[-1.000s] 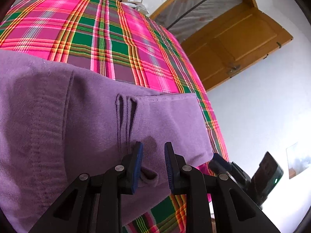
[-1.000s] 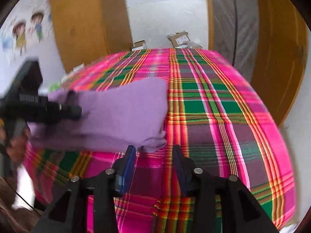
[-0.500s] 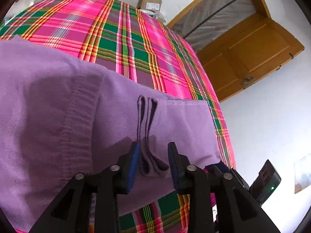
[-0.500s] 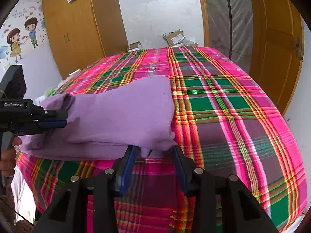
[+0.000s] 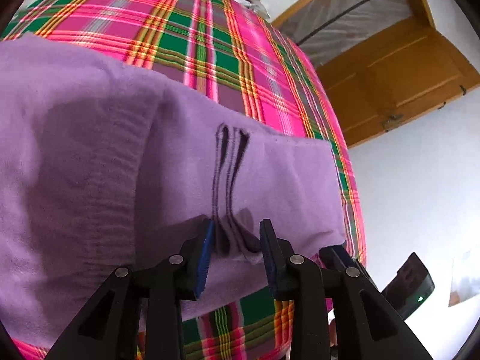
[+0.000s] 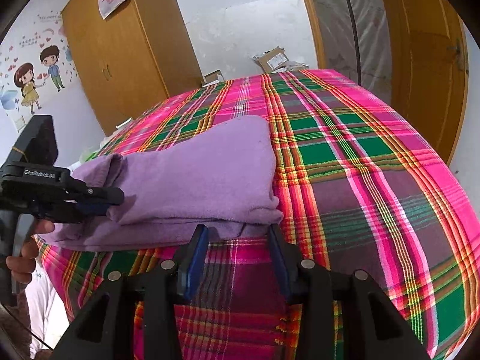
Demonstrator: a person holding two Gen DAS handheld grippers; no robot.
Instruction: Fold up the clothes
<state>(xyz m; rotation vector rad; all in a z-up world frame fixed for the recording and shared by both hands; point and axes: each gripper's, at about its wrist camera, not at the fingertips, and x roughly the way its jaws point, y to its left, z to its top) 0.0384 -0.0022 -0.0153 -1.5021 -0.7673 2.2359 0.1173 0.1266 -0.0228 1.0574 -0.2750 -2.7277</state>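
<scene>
Two grippers are working one folded purple garment (image 6: 192,180) that's lying on the near left part of a pink-and-green plaid bed (image 6: 375,180). Left gripper (image 5: 237,234) is sitting with its fingers partly apart around a bunched fold at the garment's near edge, not squeezing it. Right gripper (image 6: 237,234) is hovering at the near right corner, fingers wide, cloth edge just between the tips.
</scene>
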